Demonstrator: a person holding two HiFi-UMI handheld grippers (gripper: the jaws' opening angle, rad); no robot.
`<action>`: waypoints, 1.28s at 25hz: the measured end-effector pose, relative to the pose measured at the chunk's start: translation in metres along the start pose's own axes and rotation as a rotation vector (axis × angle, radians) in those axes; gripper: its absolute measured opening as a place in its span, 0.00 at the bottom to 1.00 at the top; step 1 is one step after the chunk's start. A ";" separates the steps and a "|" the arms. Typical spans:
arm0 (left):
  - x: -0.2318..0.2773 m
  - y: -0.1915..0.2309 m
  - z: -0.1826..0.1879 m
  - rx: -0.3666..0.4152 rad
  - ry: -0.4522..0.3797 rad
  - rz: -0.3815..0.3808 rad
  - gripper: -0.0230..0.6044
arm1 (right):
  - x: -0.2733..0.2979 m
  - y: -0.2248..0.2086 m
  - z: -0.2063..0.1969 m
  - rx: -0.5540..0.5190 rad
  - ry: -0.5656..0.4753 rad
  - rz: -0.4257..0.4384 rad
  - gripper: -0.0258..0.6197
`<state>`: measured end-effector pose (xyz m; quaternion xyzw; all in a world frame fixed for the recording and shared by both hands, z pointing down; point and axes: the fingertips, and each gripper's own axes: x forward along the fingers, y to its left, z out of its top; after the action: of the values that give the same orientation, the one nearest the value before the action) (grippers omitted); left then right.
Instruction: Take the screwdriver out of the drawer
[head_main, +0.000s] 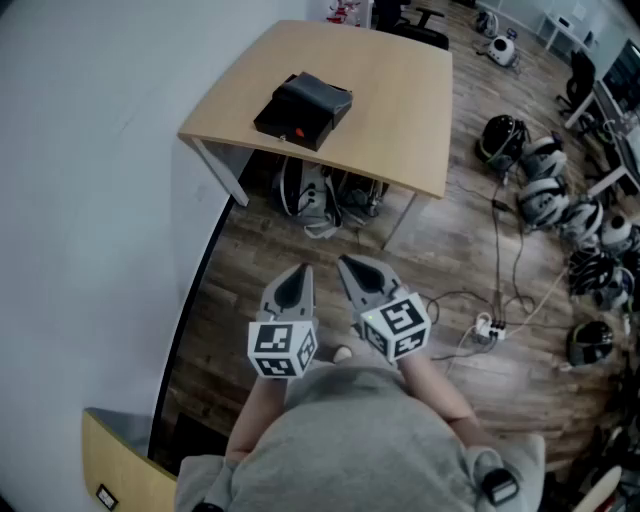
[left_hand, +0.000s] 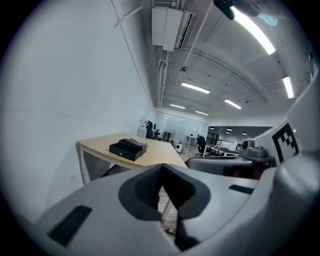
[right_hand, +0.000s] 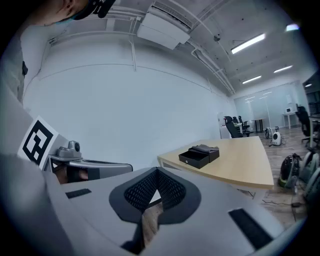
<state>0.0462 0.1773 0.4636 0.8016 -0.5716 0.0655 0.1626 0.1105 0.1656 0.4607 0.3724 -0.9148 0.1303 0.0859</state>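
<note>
A small black drawer box (head_main: 303, 110) sits on the light wooden table (head_main: 400, 90), well ahead of me. Its drawer is pulled partly out toward the table's near left edge, and a small red spot shows in it. The screwdriver itself cannot be made out. The box also appears far off in the left gripper view (left_hand: 128, 148) and in the right gripper view (right_hand: 199, 155). My left gripper (head_main: 299, 274) and right gripper (head_main: 352, 268) hang side by side over the floor, short of the table. Both (left_hand: 161, 167) (right_hand: 156, 172) are shut, with nothing in them.
Bags (head_main: 320, 195) lie under the table. Several helmets (head_main: 545, 190) line the floor at the right, with a power strip (head_main: 485, 328) and cables nearer me. A white wall (head_main: 80, 200) runs along the left, and a second desk corner (head_main: 120, 465) is at the bottom left.
</note>
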 end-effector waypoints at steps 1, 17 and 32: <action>-0.003 0.000 -0.001 -0.001 0.000 0.000 0.04 | -0.001 0.005 0.001 -0.011 0.000 0.008 0.04; -0.022 0.003 -0.003 -0.020 -0.026 0.010 0.04 | -0.009 0.021 -0.007 -0.060 0.039 -0.027 0.04; -0.010 0.007 -0.011 -0.066 -0.004 0.029 0.04 | 0.002 0.018 -0.007 -0.044 0.066 0.052 0.04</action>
<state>0.0375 0.1879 0.4725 0.7875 -0.5854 0.0475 0.1866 0.0967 0.1787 0.4643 0.3422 -0.9235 0.1245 0.1210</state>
